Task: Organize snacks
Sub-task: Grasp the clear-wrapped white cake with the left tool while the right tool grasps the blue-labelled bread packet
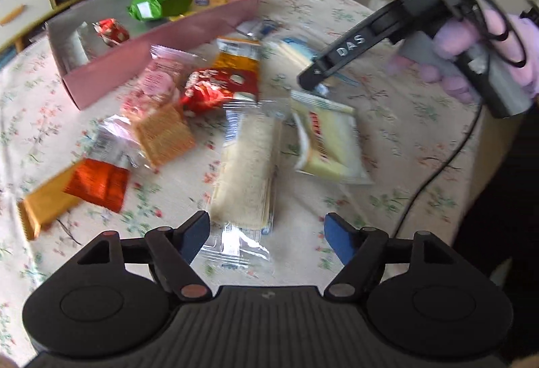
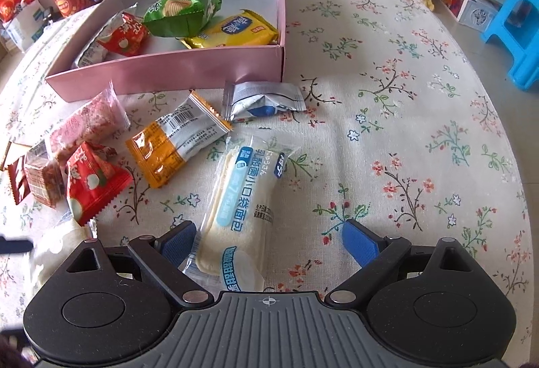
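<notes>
My left gripper is open low over the table, with the clear end of a long pale bread packet lying between its blue pads, untouched. My right gripper is also open, its fingers astride a white and blue bread packet that lies flat on the cloth. In the left wrist view the right gripper comes down from the upper right, held by a hand in a pink glove. The pink box holds a green chips bag, a yellow packet and a red packet.
Loose snacks lie in front of the box: an orange packet, a grey-blue packet, a pink one, a red one. A cream packet lies right of my left gripper. A black cable crosses the floral tablecloth. A blue stool stands beyond the table.
</notes>
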Available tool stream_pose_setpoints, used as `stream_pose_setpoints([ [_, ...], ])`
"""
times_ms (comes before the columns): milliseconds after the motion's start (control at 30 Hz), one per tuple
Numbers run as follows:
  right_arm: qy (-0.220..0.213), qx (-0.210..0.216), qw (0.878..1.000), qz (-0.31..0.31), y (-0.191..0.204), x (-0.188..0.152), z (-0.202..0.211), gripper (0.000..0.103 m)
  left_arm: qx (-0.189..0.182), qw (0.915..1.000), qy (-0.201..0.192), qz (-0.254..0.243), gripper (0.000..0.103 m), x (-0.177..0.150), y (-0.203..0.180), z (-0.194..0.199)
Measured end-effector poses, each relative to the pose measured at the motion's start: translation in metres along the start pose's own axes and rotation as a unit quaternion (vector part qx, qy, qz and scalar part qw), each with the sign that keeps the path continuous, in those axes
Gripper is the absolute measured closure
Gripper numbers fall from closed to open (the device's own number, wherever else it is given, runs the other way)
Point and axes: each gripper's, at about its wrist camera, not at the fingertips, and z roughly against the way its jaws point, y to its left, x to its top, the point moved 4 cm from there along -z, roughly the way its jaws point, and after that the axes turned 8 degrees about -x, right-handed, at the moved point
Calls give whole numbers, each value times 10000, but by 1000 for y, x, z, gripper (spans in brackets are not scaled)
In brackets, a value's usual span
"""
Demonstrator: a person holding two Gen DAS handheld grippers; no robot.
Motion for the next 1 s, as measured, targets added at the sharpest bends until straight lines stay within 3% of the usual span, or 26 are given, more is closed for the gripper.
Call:
stream_pose_setpoints([
  [233, -6, -28, 10000, 41, 1, 0, -1, 8, 196, 9983, -203, 519, 32, 6, 10, 3],
  [633, -58, -49, 10000, 44, -3, 0, -4, 6, 726, 9972, -112, 165, 52, 28, -2, -22],
  [733, -77, -58, 9999, 60, -3, 0, -4, 5, 847, 9960, -126, 245, 63, 29, 0, -21],
  [1000, -80, -128, 9999, 2, -3, 2, -4, 6, 1096, 9912, -137, 734, 66, 25, 14, -12],
])
